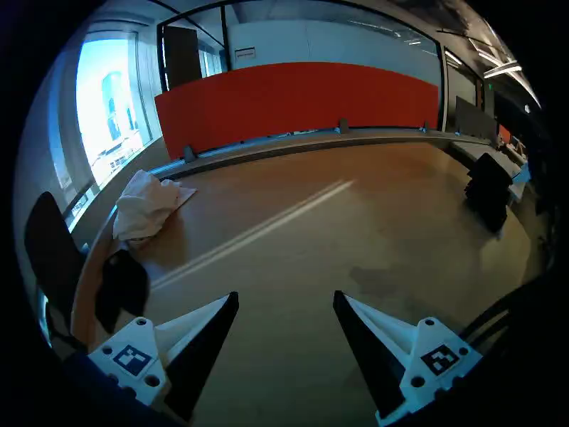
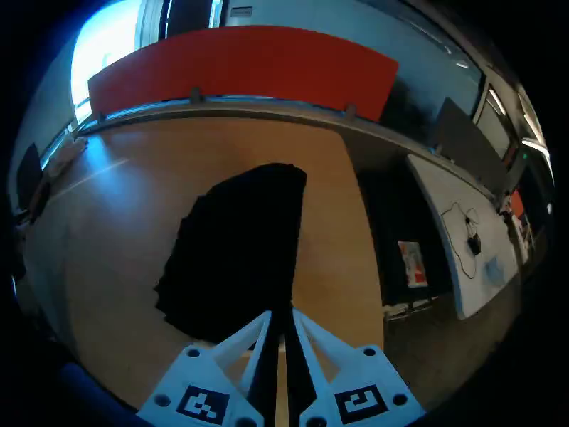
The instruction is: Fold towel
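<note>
A crumpled white towel (image 1: 146, 205) lies at the far left of the wooden table (image 1: 299, 235), well ahead and left of my left gripper (image 1: 284, 295), which stands open over bare wood with nothing between its fingers. A black towel (image 2: 238, 249) with stepped, layered edges lies on the table directly ahead of my right gripper (image 2: 282, 313). Its fingers are pressed together at the towel's near corner and seem to pinch it. In the left gripper view the same dark cloth pile (image 1: 491, 191) stands at the table's right side.
A red partition (image 1: 299, 99) runs along the table's far edge. A dark cloth item (image 1: 122, 285) and a black chair back (image 1: 50, 249) sit by the left edge. Right of the table a white desk (image 2: 455, 235) carries cables.
</note>
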Demonstrator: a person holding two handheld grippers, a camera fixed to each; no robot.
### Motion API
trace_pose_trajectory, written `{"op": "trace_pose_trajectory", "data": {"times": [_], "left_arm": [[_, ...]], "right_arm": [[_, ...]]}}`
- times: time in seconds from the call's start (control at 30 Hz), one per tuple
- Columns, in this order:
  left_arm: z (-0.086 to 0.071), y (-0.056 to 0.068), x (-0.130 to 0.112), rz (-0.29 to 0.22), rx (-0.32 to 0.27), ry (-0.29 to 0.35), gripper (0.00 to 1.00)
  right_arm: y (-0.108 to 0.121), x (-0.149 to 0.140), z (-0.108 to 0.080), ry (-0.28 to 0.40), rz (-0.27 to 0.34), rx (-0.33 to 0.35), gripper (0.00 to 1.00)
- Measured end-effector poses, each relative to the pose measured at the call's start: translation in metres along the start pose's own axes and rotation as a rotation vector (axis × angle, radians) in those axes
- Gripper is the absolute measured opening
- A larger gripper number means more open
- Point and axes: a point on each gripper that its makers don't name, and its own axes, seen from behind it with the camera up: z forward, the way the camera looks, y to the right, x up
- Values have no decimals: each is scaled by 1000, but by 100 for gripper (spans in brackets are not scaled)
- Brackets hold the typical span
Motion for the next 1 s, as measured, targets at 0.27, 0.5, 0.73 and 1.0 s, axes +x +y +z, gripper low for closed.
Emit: {"op": "trace_pose_trajectory", "data": {"times": [0.27,0.5,0.73,1.0], "left_arm": [[-2,-4,-2,0,11,-4,99],[-4,-5,-3,0,18,-6,99],[-5,-5,-4,5,23,-13,99],[-5,-4,-3,5,25,-15,99]], "right_arm": [[5,-10,18,-36,17,-20,5],[9,-24,33,-73,39,-36,5],[11,-36,48,-100,71,-45,5],[12,-46,60,-128,79,-59,5]]}}
